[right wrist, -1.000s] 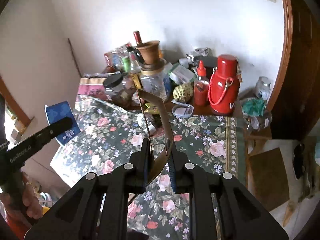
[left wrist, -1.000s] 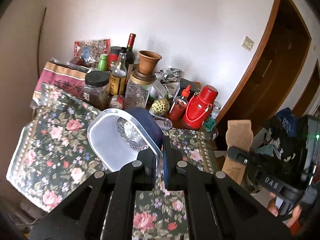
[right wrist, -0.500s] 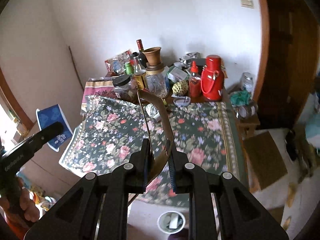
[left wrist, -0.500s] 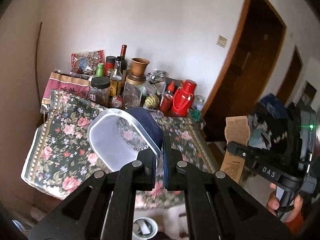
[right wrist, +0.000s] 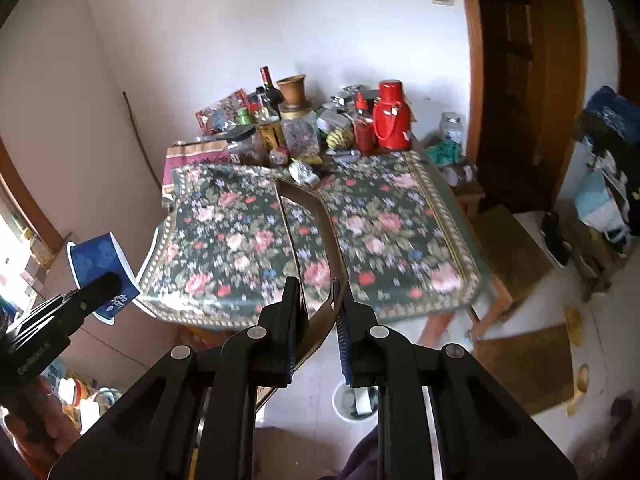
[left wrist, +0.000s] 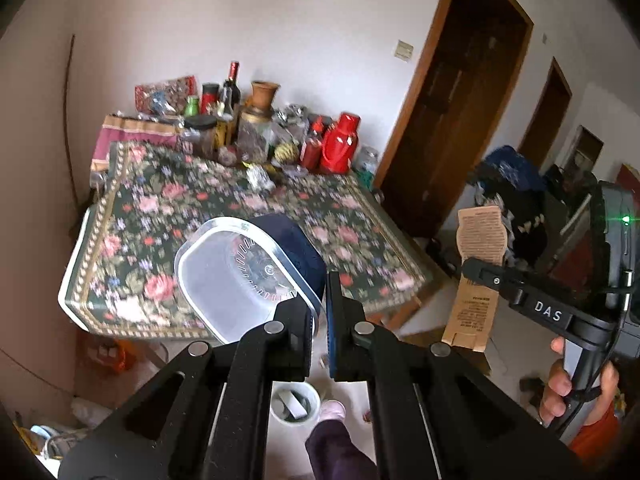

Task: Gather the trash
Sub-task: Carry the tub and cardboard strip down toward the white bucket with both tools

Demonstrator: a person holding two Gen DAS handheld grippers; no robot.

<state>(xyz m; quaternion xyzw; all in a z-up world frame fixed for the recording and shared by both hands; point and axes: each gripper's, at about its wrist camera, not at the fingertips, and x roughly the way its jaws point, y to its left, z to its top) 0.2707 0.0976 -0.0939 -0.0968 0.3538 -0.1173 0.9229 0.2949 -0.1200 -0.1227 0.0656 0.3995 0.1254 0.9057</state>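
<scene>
the left gripper (left wrist: pixel 319 312) is clenched on the rim of a clear plastic tub (left wrist: pixel 236 276), which has a dark blue piece (left wrist: pixel 296 248) tucked against its far side. the tub is held up in the air, in front of the near edge of the table (left wrist: pixel 384 236), not resting on it. the right gripper (right wrist: pixel 317 320) is grasping a flattened brown paper box (right wrist: pixel 320 232), its pads pressed on the lower end so the box stands up between them, tilted a little; in the left view the same box (left wrist: pixel 478 272) shows printed text on its face. it too is off the table, past the near edge.

the table wears a dark flowered cloth (right wrist: pixel 256 236). along its far edge, against the wall, stands a crowd of things: a red flask (right wrist: pixel 390 120), a red squeeze bottle (right wrist: pixel 362 126), a wine bottle (right wrist: pixel 270 88), a clay pot (right wrist: pixel 292 88) on top of a jar, and more jars and packets, blurred. a crumpled scrap (right wrist: pixel 304 170) lies on the cloth just in front of that row, near the middle.

on the floor below the near edge sits a small white bin (right wrist: pixel 352 402) with some scraps inside; it lies under both grippers. a person's dark trouser leg (left wrist: pixel 336 448) and a light slipper (left wrist: pixel 332 410) show just beside the bin. a hand (left wrist: pixel 576 388) grips the right gripper's handle.
</scene>
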